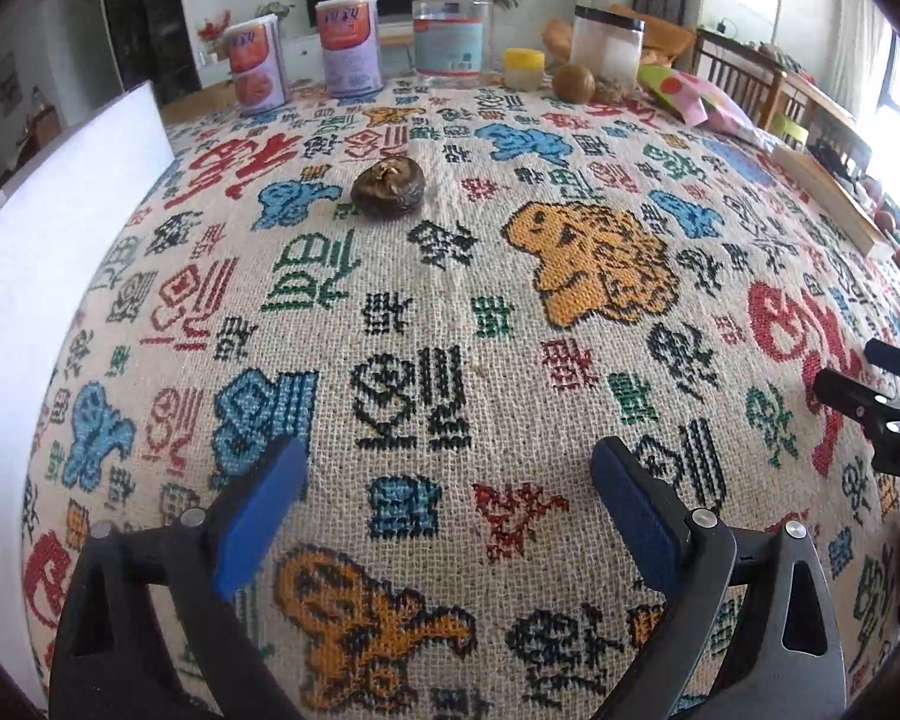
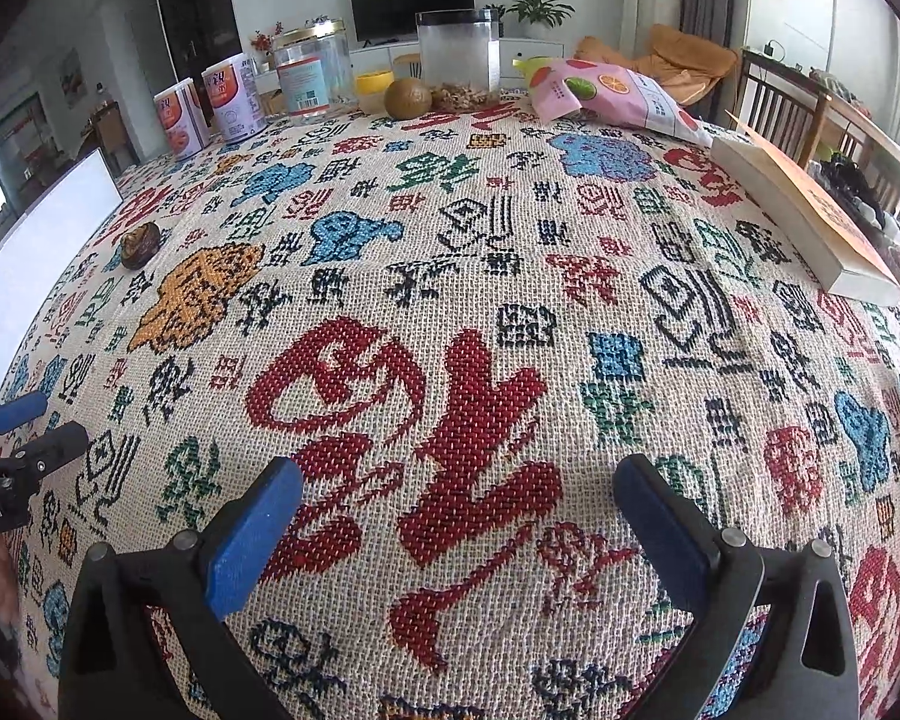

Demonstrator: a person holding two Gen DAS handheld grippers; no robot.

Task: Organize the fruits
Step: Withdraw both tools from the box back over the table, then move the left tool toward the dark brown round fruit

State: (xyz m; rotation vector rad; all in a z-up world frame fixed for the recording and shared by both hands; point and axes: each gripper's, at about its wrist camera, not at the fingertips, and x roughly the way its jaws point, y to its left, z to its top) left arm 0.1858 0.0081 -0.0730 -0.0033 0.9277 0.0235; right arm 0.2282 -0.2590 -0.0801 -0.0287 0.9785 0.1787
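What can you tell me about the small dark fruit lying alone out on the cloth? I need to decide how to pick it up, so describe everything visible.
The dark fruit is small, rounded and slightly flattened, with a dark brown, faintly glossy skin and a paler, shrivelled tan patch on top. It looks whole. It rests on the woven patterned tablecloth, apart from the jars and cans at the far edge, near the white board on the left. Nothing but the cloth touches it; both grippers are well short of it.
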